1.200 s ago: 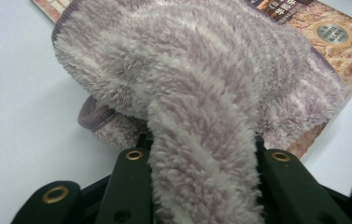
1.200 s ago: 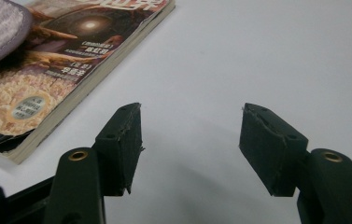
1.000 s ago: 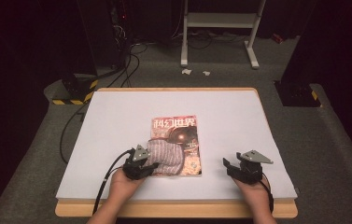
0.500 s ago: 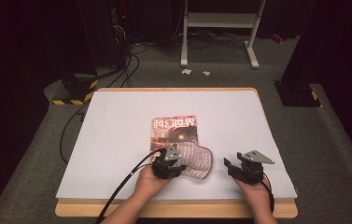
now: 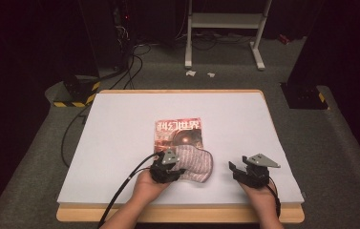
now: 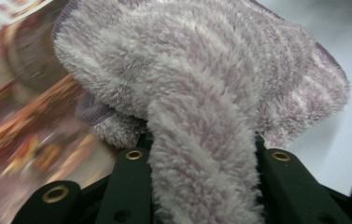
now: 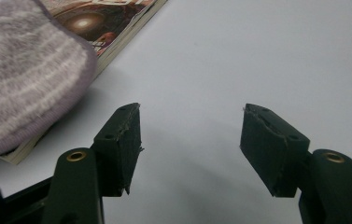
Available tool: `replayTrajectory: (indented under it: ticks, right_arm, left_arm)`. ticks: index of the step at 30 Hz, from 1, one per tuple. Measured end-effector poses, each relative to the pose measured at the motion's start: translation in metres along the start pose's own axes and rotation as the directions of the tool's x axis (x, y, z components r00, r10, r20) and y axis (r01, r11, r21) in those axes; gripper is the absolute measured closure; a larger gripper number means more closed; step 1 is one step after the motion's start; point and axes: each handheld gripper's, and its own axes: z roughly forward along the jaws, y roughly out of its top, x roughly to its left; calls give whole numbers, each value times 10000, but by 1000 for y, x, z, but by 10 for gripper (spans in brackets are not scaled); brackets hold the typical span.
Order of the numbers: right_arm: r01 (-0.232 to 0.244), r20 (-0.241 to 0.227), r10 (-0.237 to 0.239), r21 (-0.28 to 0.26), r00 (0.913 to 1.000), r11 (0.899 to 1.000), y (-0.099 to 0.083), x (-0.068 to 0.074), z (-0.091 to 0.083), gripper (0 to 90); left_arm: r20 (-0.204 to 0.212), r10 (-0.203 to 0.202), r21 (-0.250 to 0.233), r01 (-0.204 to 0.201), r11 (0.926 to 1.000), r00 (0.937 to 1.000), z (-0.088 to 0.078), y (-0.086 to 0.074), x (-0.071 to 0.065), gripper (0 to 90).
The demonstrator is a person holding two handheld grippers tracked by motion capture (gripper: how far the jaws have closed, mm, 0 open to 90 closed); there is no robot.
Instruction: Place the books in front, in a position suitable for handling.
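Across magazine [image 5: 180,133], cloth [image 5: 194,163] lengthwise rightward

The left gripper [image 5: 170,168], clamped on the fluffy lilac-striped cloth [image 5: 194,163], now sits farther right along the red-covered magazine [image 5: 178,133], the cloth overhanging its lower right corner.

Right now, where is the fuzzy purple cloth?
In the high view the fuzzy cloth lies near the table's front edge, over the magazine's lower right corner, pinched by the left hand-held gripper.

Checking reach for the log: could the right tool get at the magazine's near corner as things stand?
Probably yes: the right tool stands open over bare table, and the magazine corner beside the cloth lies uncovered.
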Motion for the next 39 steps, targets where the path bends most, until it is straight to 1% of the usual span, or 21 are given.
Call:
replayTrajectory:
  ticks: [4, 5, 6, 9, 13, 14, 18, 20, 21, 22, 23, 24, 28, 32, 35, 36, 39]
  right_arm:
    - [-9, 15, 9, 14, 10000, 10000, 0, 1, 0, 380]
    - [-28, 8, 28, 22, 10000, 10000, 0, 1, 0, 380]
    - [-21, 10, 21, 35, 10000, 10000, 0, 2, 0, 380]
    - [-12, 16, 12, 29, 10000, 10000, 0, 2, 0, 381]
    - [-34, 36, 34, 25, 10000, 10000, 0, 1, 0, 382]
    - [-49, 41, 49, 29, 10000, 10000, 0, 1, 0, 382]
    - [-27, 33, 27, 48, 10000, 10000, 0, 1, 0, 382]
    - [-26, 34, 26, 60, 10000, 10000, 0, 2, 0, 382]
    - [-13, 34, 13, 54, 10000, 10000, 0, 2, 0, 383]
    - [-13, 34, 13, 54, 10000, 10000, 0, 2, 0, 383]
    - [-17, 37, 17, 55, 10000, 10000, 0, 2, 0, 383]
    - [-1, 35, 1, 35, 10000, 10000, 0, 2, 0, 383]
    - [-34, 38, 33, 57, 10000, 10000, -1, 2, 0, 383]
    - [5, 26, -5, 57, 10000, 10000, 0, 2, 0, 383]
    - [-14, 25, 14, 32, 10000, 10000, 0, 2, 0, 383]
    - [-39, 21, 39, 32, 10000, 10000, 0, 2, 0, 383]
    - [-36, 8, 36, 27, 10000, 10000, 0, 2, 0, 382]
  left_arm:
    - [-278, -305, -23, 304, 9995, 9991, -15, -14, 13, 666]
    - [-441, -394, -13, 394, 9992, 9982, -22, -20, 20, 666]
    - [-441, -394, -13, 394, 9992, 9982, -22, -20, 20, 666]
    - [-597, -636, -77, 632, 9980, 9962, -32, -29, 28, 666]
    - [-877, -680, 7, 683, 9977, 9938, -43, -36, 37, 667]
    - [-939, -748, 15, 752, 9972, 9928, -47, -39, 40, 667]
    - [-966, -814, -34, 814, 9967, 9920, -51, -43, 42, 667]
    - [-976, -785, -25, 786, 9969, 9921, -51, -44, 43, 667]
    - [-936, -986, -132, 977, 9951, 9907, -52, -45, 44, 667]
    - [-936, -986, -132, 977, 9951, 9907, -52, -45, 44, 667]
    - [-857, -1098, -206, 1085, 9939, 9903, -53, -46, 46, 669]
    - [-765, -1312, -344, 1289, 9911, 9884, -54, -46, 48, 670]
    - [-799, -1453, -560, 1411, 9884, 9862, -56, -43, 54, 675]
    - [-820, -1717, -816, 1651, 9829, 9817, -57, -37, 62, 678]
    - [-1026, -1663, -828, 1582, 9839, 9807, -54, -30, 68, 678]
    - [-1090, -1702, -862, 1612, 9831, 9794, -52, -28, 71, 678]
    - [-1326, -1625, -688, 1544, 9856, 9778, -44, -22, 79, 678]
